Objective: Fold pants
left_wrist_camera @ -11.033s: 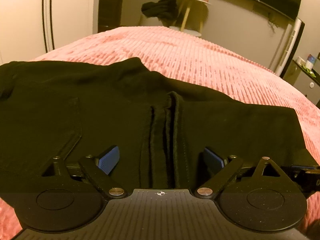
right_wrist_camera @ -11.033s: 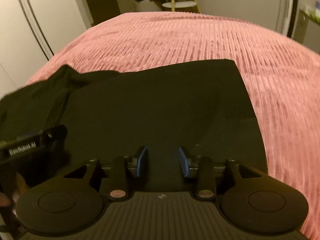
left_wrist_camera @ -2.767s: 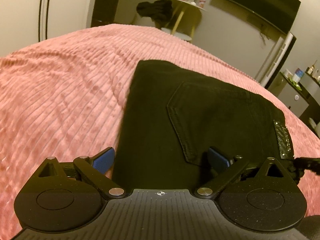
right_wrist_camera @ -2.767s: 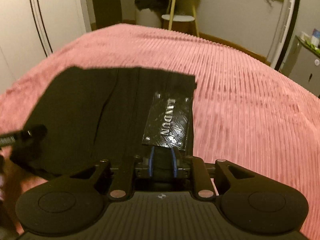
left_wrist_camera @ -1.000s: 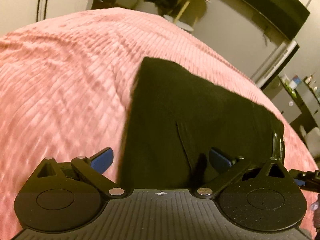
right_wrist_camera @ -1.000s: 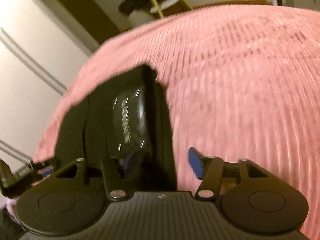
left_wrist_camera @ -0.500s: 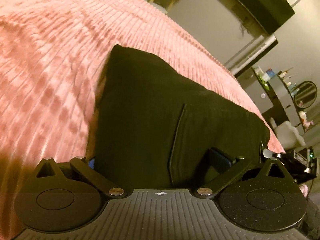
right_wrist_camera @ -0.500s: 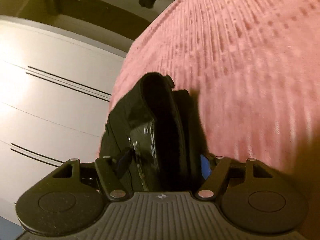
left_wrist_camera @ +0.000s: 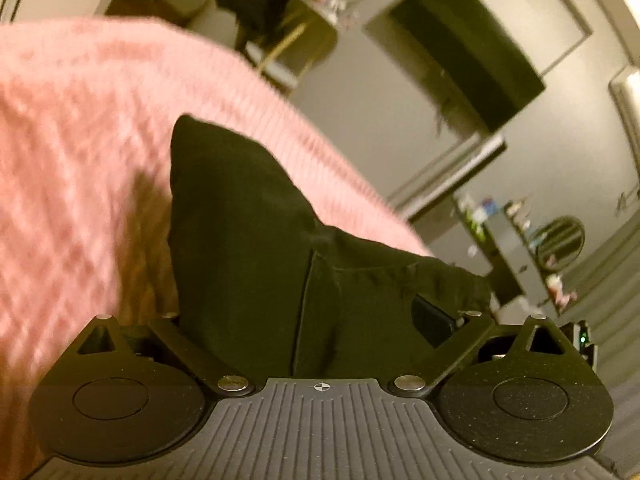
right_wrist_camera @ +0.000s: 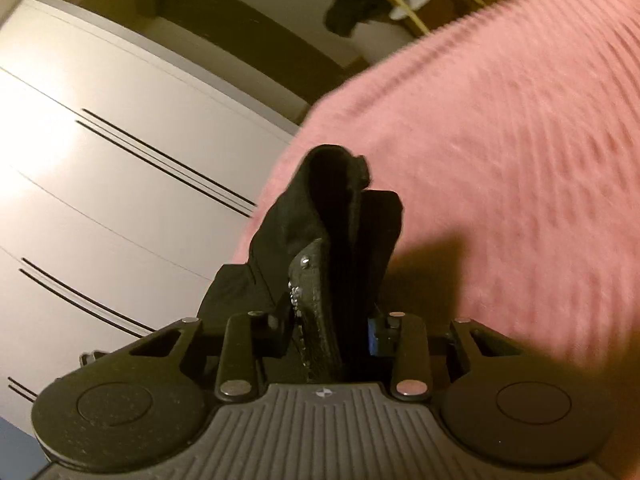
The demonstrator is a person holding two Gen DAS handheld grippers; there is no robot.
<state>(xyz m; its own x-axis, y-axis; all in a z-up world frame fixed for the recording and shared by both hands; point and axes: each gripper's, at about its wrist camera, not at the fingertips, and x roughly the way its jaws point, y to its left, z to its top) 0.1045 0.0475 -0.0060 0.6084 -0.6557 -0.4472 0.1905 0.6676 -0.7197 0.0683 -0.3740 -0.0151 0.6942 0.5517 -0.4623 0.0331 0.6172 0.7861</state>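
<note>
The black pants (left_wrist_camera: pixel 240 240) are folded into a thick bundle and raised off the pink bedspread (left_wrist_camera: pixel 80 140), casting a shadow on it. My left gripper (left_wrist_camera: pixel 304 316) stands wide open; the bundle fills the gap and drapes over its left finger, while the right pad (left_wrist_camera: pixel 432 320) shows beside the cloth. In the right wrist view the pants (right_wrist_camera: pixel 340 208) stand on edge, waistband end with the shiny patch (right_wrist_camera: pixel 312 300) nearest. My right gripper (right_wrist_camera: pixel 328 332) is closing its jaws on that end, and the pads press the fabric from both sides.
The pink bedspread (right_wrist_camera: pixel 500 140) stretches away to the right. White wardrobe doors (right_wrist_camera: pixel 100 180) stand beyond the bed's left edge. A small table with a dark garment (left_wrist_camera: pixel 256 12), a wall screen (left_wrist_camera: pixel 460 48) and a cluttered dresser (left_wrist_camera: pixel 520 240) lie past the bed.
The right gripper has narrowed onto the waistband end. Both grippers have tilted upward and the pants have risen off the bedspread, bunching taller between the left fingers.
</note>
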